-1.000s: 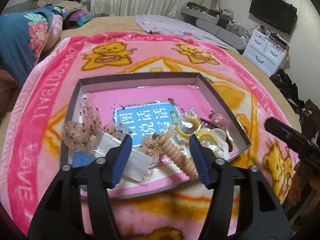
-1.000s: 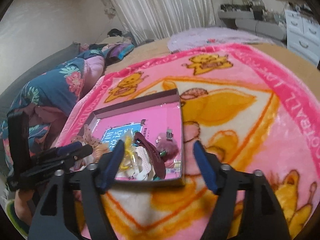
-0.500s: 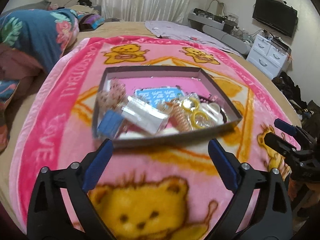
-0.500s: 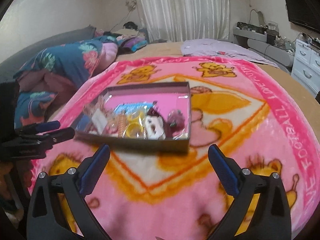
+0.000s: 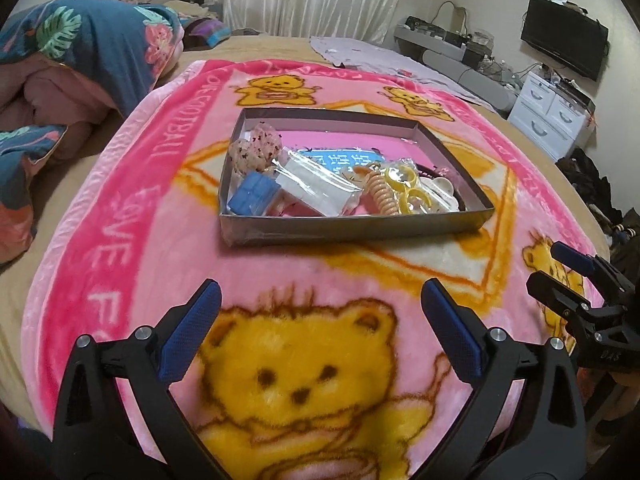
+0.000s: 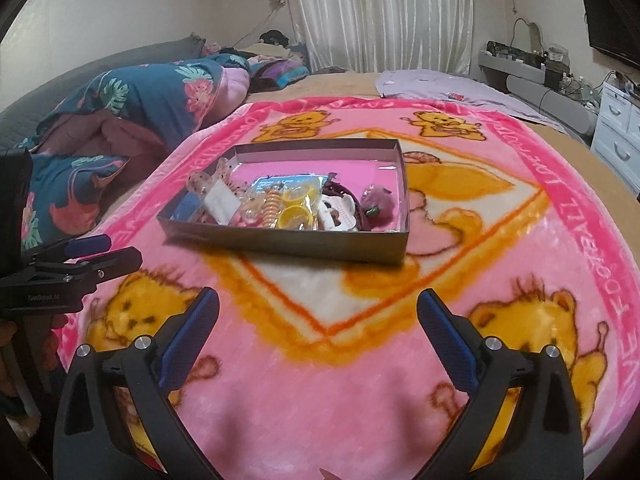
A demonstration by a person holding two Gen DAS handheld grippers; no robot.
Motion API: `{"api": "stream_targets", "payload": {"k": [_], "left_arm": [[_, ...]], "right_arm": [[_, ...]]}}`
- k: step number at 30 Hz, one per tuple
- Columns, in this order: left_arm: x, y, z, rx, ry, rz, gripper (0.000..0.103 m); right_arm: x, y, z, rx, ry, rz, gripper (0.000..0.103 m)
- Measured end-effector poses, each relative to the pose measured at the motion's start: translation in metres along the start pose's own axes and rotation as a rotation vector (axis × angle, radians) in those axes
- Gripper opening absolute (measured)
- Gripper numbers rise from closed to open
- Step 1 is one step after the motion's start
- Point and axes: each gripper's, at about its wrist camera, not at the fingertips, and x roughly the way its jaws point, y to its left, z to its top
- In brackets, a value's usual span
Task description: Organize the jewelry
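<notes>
- Left wrist view: the left gripper (image 5: 320, 316) has its jaws spread wide with nothing between them; they have just been opening. The box (image 5: 356, 229) of jewelry lies ahead on the pink blanket (image 5: 120, 240), well apart, its long side across the view. Only here the blue case (image 5: 253, 199) shows clearly.
- Right wrist view: the right gripper (image 6: 318, 320) is also released and empty, just opened. The box (image 6: 280, 242) is ahead, slightly left. Only here the dark red pompom (image 6: 378, 200) shows. Neither hand looks clearly nearer.
</notes>
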Motion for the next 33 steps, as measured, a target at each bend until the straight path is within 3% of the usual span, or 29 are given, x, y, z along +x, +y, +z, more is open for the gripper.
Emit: {"api": "stream_targets", "payload": {"k": [33], "left_arm": [[-0.0095,0.0007,0.0,-0.003,-0.012,0.004,0.094]], "right_arm": [[-0.0046,0.0027,-0.0015,0.002,-0.007,0.0,0.099]]}}
